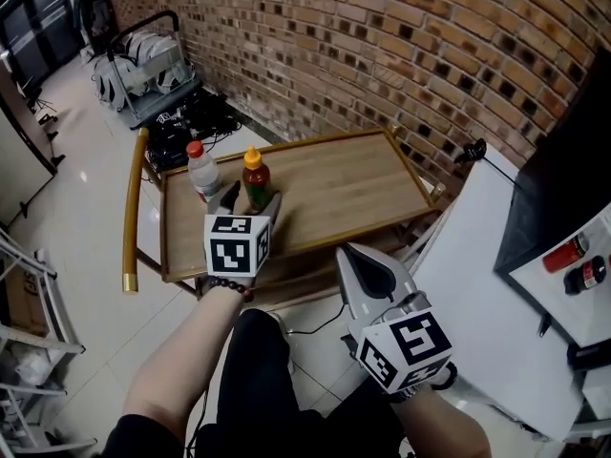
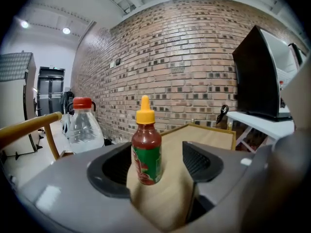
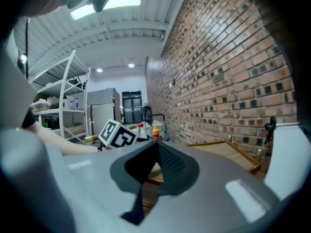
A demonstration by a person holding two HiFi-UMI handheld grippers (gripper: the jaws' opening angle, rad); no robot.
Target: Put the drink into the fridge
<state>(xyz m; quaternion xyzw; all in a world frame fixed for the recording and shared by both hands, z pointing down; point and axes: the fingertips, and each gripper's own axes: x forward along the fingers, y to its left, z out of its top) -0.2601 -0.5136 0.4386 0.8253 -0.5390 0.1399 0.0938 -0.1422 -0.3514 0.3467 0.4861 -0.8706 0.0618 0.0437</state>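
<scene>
Clear red-capped plastic bottle (image 1: 202, 174) and yellow-capped red-brown drink bottle (image 1: 254, 185) stand side by side on the wooden counter (image 1: 353, 184). Left claw (image 2: 158, 163) is spread around the drink, pads off it; right claw (image 3: 156, 152) is pinched together, empty. Grab, carry and placement in the white fridge (image 1: 477, 275) at right all remain.

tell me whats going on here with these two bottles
A person holds a gripper in each hand. The left gripper is open around the yellow-capped bottle on the wooden table, with the pads not yet pressing it. A clear bottle with a red cap stands just beside it. The right gripper is shut, empty, and hangs back off the table's near edge.
</scene>
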